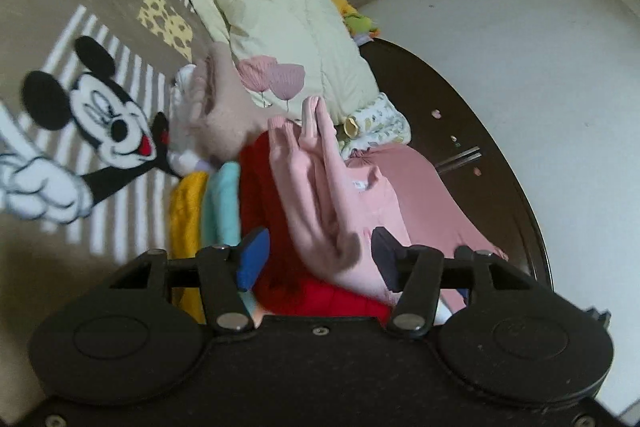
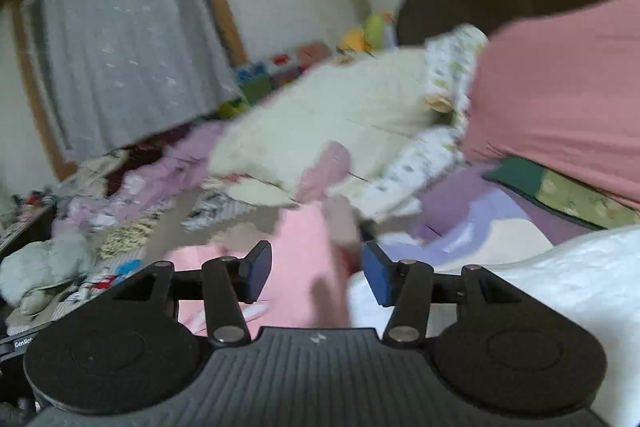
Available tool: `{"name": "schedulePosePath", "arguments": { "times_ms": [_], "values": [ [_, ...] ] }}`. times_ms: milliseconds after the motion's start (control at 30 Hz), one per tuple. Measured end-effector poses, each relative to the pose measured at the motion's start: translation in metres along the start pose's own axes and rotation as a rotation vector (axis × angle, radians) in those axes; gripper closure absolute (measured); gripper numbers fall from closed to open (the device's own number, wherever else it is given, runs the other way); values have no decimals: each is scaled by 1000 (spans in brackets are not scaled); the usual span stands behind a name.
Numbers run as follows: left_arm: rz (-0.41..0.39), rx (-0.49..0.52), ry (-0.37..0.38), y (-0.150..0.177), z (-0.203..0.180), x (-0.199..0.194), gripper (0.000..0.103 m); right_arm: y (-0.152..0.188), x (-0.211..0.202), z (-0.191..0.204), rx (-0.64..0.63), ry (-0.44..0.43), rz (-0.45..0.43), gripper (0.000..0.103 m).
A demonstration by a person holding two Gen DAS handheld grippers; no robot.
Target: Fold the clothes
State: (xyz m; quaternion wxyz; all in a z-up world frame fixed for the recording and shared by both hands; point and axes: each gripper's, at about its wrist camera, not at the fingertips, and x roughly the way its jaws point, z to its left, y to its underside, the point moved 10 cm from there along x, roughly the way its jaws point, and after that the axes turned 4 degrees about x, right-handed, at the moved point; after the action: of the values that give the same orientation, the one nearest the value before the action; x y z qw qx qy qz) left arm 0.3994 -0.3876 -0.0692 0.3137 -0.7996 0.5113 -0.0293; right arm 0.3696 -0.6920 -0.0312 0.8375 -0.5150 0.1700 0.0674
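Observation:
A light pink ribbed garment (image 1: 320,179) lies rumpled over a red garment (image 1: 276,227) in the left wrist view. My left gripper (image 1: 318,259) is open just above them. Its blue pads stand apart and do not press the cloth between them. Beside the red piece sit folded teal (image 1: 222,203) and yellow (image 1: 186,211) items. In the blurred right wrist view my right gripper (image 2: 318,273) is also open, with a pink garment (image 2: 304,267) in the gap between its pads and nothing gripped.
A cream quilted cover (image 1: 280,11) and a dusty pink cloth (image 1: 412,179) lie behind the pile. A cartoon-mouse rug (image 1: 108,123) covers the floor at left. Dark wooden furniture (image 1: 460,99) stands by the white wall. White fabric (image 2: 560,267), lilac cloth (image 2: 472,211) and scattered clothes (image 2: 132,187) surround the right gripper.

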Motion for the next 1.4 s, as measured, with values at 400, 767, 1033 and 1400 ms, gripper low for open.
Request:
{"name": "schedulePosePath", "arguments": {
  "times_ms": [400,767,1033,1400],
  "values": [
    [22,373,-284,60,12,-164,6,118,-66,97,-94,-17,164,11],
    [-153,581,-796,76,31,-337,0,204,-144,223,-150,-69,231,0],
    [-201,561,-876,95,38,-411,0,249,-185,286,-191,-130,293,0],
    [-169,524,-962,133,46,-455,0,294,-248,333,-304,-132,286,0]
  ]
}}
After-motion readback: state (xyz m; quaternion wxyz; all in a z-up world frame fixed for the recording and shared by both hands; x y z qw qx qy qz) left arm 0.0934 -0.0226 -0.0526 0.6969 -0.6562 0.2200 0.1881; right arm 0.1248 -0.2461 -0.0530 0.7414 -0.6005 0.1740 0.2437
